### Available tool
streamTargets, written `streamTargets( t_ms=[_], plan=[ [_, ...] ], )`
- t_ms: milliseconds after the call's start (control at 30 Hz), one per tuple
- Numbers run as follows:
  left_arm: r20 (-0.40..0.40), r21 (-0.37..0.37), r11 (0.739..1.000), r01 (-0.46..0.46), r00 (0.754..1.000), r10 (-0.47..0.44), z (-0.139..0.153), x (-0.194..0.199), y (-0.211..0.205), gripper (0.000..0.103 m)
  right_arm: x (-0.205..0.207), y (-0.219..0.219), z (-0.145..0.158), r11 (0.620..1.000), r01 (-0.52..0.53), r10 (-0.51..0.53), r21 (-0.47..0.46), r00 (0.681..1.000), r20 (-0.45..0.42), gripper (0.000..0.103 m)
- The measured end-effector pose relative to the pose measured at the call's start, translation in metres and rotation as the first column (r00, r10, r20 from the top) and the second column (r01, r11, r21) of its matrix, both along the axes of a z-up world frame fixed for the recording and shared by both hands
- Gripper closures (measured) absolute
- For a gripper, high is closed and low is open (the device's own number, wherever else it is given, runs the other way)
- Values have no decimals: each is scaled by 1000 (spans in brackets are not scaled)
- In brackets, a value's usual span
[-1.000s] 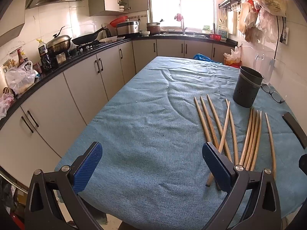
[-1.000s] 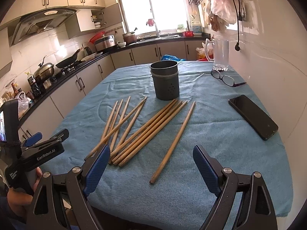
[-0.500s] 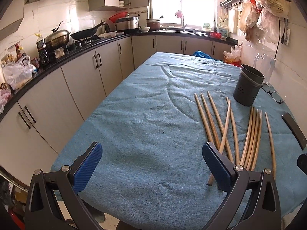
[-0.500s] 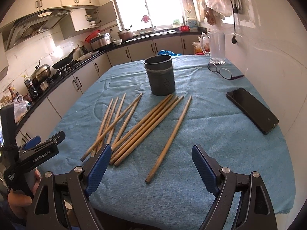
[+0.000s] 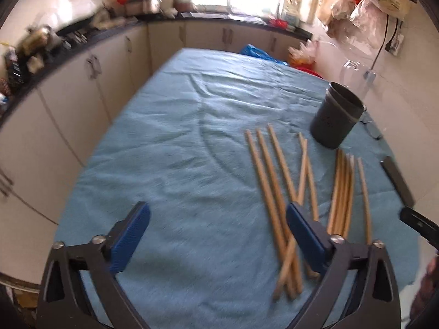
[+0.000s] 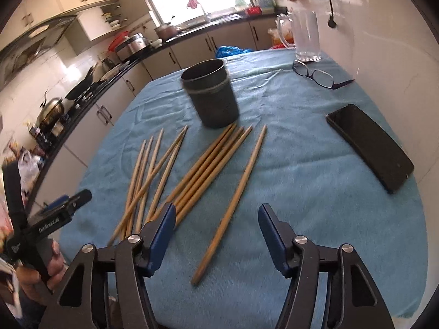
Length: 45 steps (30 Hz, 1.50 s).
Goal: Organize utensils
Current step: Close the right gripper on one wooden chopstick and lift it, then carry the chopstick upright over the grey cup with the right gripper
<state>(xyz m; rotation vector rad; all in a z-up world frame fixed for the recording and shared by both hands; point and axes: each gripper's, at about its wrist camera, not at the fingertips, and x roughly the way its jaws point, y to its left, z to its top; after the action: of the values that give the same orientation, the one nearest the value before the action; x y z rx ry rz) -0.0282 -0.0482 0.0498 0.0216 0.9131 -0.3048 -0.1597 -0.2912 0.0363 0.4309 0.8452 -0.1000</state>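
left gripper: jaws spread, just been narrowing, nothing between | right gripper: jaws apart, closing in, straddling the lone chopstick (pads not touching) | chopsticks: flat on blue cloth, near dark holder

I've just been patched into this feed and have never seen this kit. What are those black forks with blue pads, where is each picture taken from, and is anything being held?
They are hand-held tongs, one per hand, each carrying a camera that looks along its fingers. One view shows the left tongs, the other the right tongs. On the blue tablecloth lie loose wooden chopsticks, a dark grey cylindrical holder, a black phone, dark-framed glasses and a clear glass jug. Nothing is held: both tongs have just been closing, and a single chopstick lies between the right pads, untouched.
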Motion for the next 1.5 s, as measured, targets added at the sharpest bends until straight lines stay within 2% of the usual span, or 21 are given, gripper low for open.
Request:
streamTargets(
  t_ms=[33,100,133,167,233,267,367,500,533,633,733,833,933,1000,1067,1200,1300,1333,1500],
  plan=[
    [-43,-21,1000,11,999,-11,-2,14,-4,21,7,-8,1,1000,15,-15,10,1000,-21,48],
    [-109,-41,999,16,994,-20,-7,32,-9,24,29,-26,-2,998,35,-31,47,996,-84,54],
    [-174,-76,997,25,984,-38,-13,50,-15,29,36,-32,-3,997,42,-36,59,994,-106,59],
    [-193,-78,997,15,981,-30,-16,56,-17,40,45,-38,-7,996,53,-43,72,990,-135,63],
    [-242,-86,996,7,970,-28,-23,70,-21,46,64,-52,-18,992,80,-59,100,978,-198,72],
    [-281,-97,995,22,959,-49,-27,81,-27,51,73,-59,-24,987,96,-66,125,971,-228,72],
    [-323,-84,996,17,945,-43,-32,97,-36,53,95,-70,-36,980,118,-69,161,958,-278,73],
    [-344,-50,998,43,937,-58,-34,110,-52,61,112,-75,-48,980,136,-84,147,946,-314,73],
    [-350,-42,998,49,935,-61,-35,113,-55,66,115,-75,-49,980,138,-85,146,944,-320,73],
    [-360,-6,998,69,931,-66,-40,116,-64,71,122,-73,-52,985,129,-84,116,939,-332,78],
    [-356,39,996,74,933,-56,-44,119,-73,73,130,-67,-51,992,106,-75,72,935,-346,82],
    [-324,97,992,79,945,-43,-43,119,-85,74,138,-54,-49,998,67,-62,0,934,-353,85],
    [-275,176,980,90,961,-39,-42,115,-94,94,143,-42,-50,998,33,-53,-62,934,-353,94],
    [-242,202,975,96,969,-46,-42,111,-94,95,144,-37,-49,996,14,-42,-84,937,-345,95],
    [-228,178,979,101,972,-58,-42,108,-89,96,141,-41,-49,999,19,-28,-31,945,-325,96],
    [-204,93,990,110,975,-89,-31,99,-73,97,127,-45,-38,999,34,-32,4,965,-261,96],
    [-144,42,994,104,985,-97,-9,89,-63,97,113,-46,-21,999,44,-41,12,981,-190,96],
    [-104,14,994,105,989,-103,6,83,-59,97,108,-47,-14,999,45,-43,10,985,-170,96],
    [24,-17,994,112,993,-111,53,57,-53,97,86,-40,23,999,39,-38,8,998,-43,96]
  ],
)
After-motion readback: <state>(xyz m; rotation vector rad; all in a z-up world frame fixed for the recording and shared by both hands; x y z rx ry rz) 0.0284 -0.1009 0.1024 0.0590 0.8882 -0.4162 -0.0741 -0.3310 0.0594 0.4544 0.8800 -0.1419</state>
